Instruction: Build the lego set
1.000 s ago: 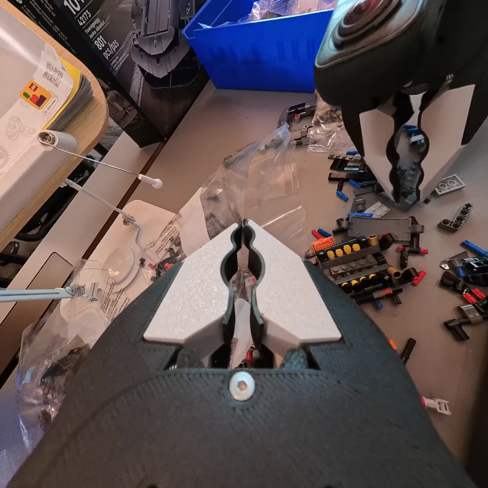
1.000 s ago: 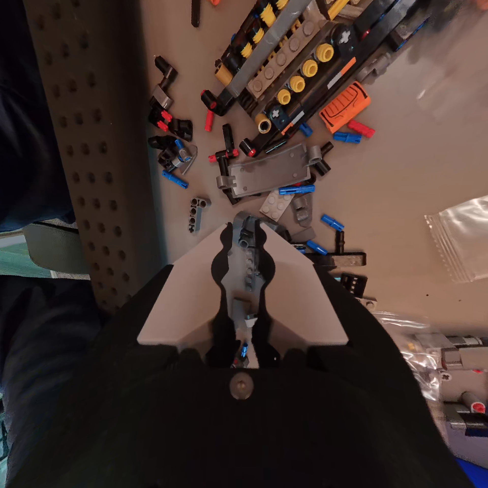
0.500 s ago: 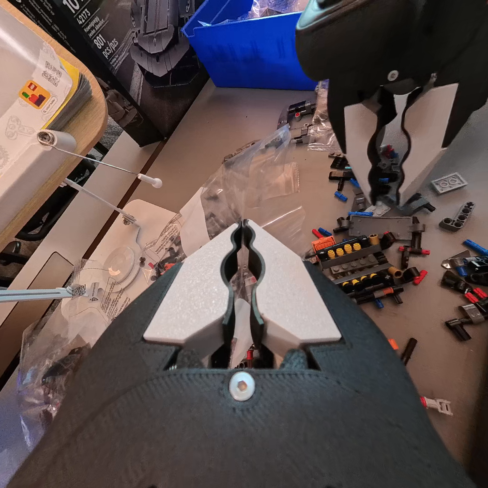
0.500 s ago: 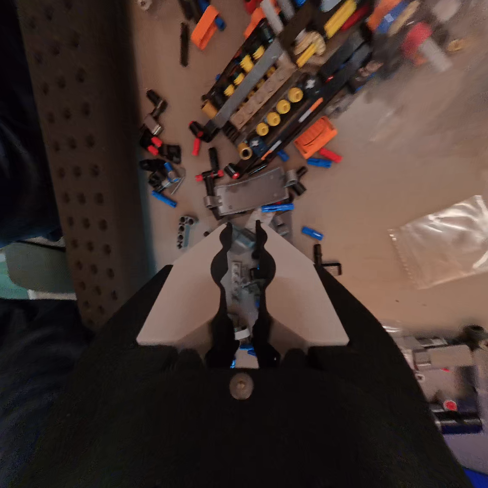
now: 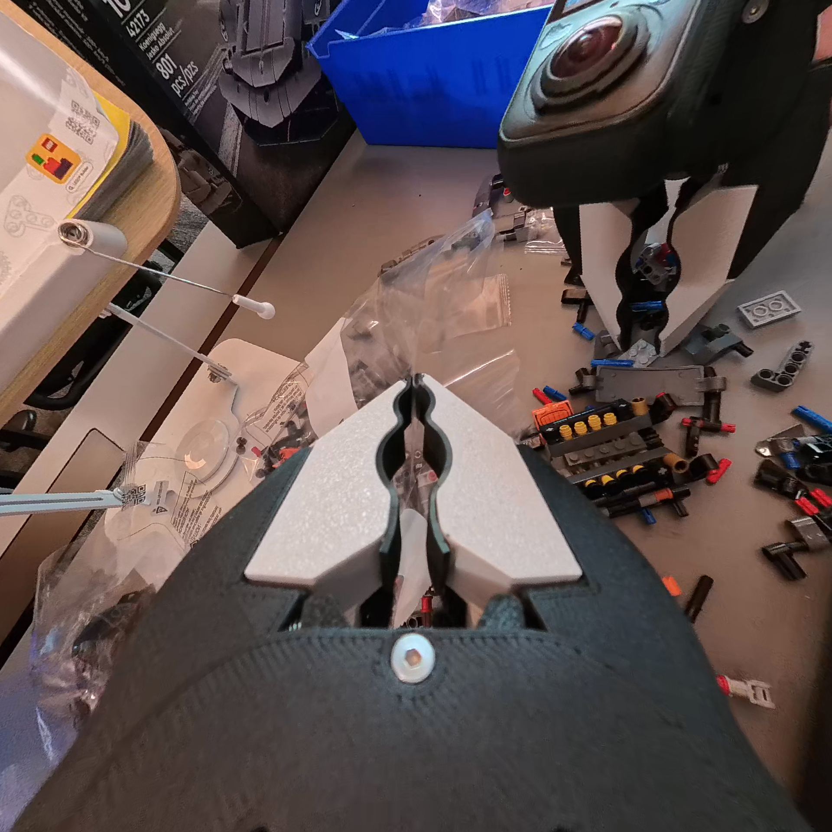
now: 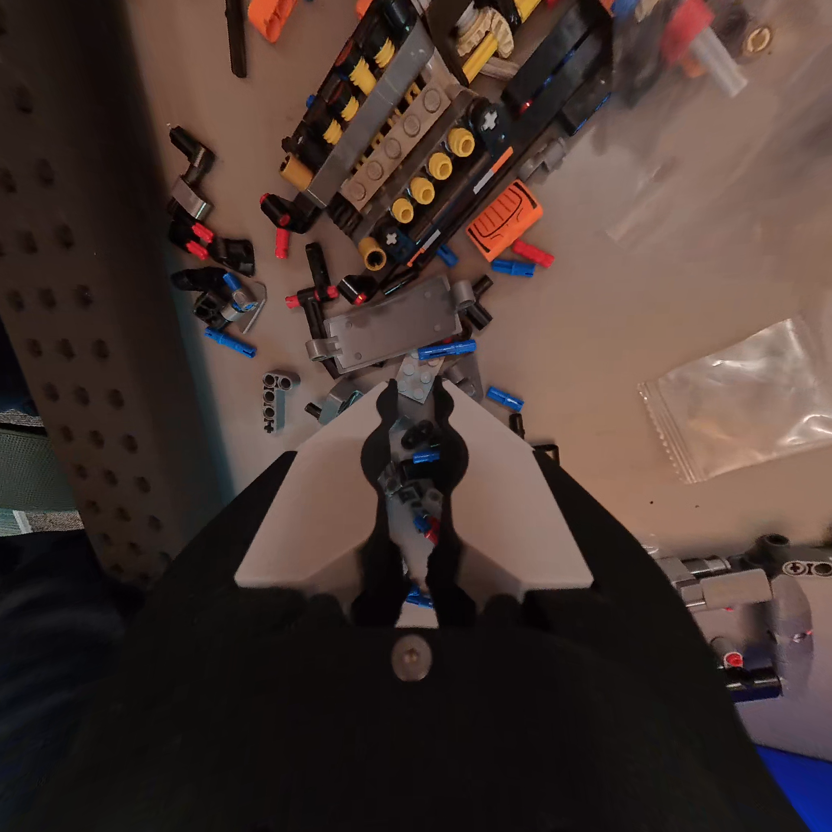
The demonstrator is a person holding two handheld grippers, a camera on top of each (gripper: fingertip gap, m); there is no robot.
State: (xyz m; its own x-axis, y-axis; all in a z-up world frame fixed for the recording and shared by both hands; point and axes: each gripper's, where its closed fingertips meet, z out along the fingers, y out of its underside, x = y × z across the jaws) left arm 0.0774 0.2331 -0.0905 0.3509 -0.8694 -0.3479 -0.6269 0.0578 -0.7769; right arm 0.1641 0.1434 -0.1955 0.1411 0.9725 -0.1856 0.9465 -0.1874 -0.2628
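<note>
My left gripper [image 5: 414, 382] is shut on a clear plastic bag [image 5: 432, 306] that holds small parts and rises just beyond its tips. My right gripper [image 6: 415, 388] is open, tips down on the table, straddling a small light grey plate [image 6: 416, 380]; it also shows in the left wrist view [image 5: 641, 350]. A dark grey curved piece [image 5: 716, 342] lies loose beside its tips. Just beyond lie a grey panel [image 6: 391, 328] and the part-built black, grey and yellow assembly [image 6: 405, 148], also seen in the left wrist view [image 5: 608, 454].
Loose pins and connectors lie around the assembly. A grey L-shaped beam [image 6: 274, 396] and a zip bag [image 6: 743, 405] flank my right gripper. A blue bin [image 5: 427, 90], the set's box [image 5: 234, 90] and a booklet [image 5: 54, 148] stand at the back left. My hands' fingertips stand some 15 cm from each other.
My right gripper has opened and let go of the dark grey curved piece, which now lies beside it. Its tips have come down around the light grey plate. The left gripper has not moved.
</note>
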